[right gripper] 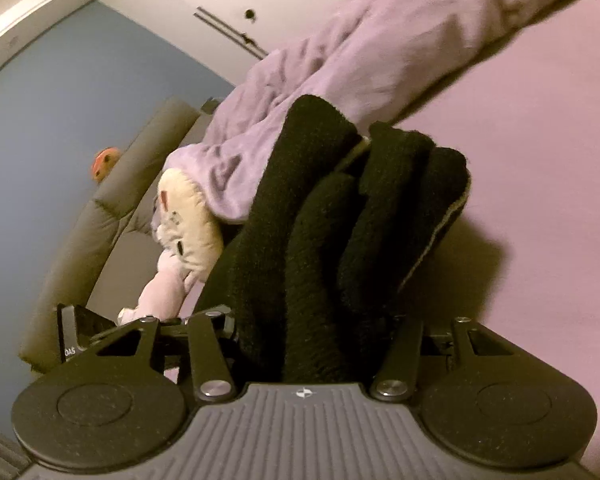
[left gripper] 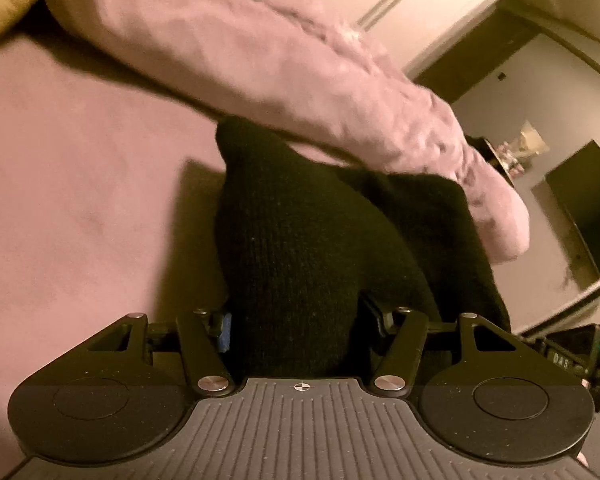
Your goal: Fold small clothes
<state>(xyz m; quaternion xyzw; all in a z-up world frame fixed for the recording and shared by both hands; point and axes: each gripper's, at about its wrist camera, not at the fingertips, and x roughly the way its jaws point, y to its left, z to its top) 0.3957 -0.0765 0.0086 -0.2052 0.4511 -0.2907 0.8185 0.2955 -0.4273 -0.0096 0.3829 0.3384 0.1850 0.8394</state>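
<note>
Two handheld grippers clamp a black knit garment [left gripper: 300, 232] above a pink bedsheet [left gripper: 68, 184]. On the left wrist camera, the left gripper [left gripper: 296, 320] has its jaws closed on a bunched end of the dark fabric, which hangs forward toward a rumpled lilac blanket [left gripper: 284, 48]. On the right wrist camera, the right gripper [right gripper: 320, 328] pinches thick folds of the same garment. A cream plush toy [right gripper: 184, 216] lies beside the blanket, near a grey cushion [right gripper: 112, 208].
</note>
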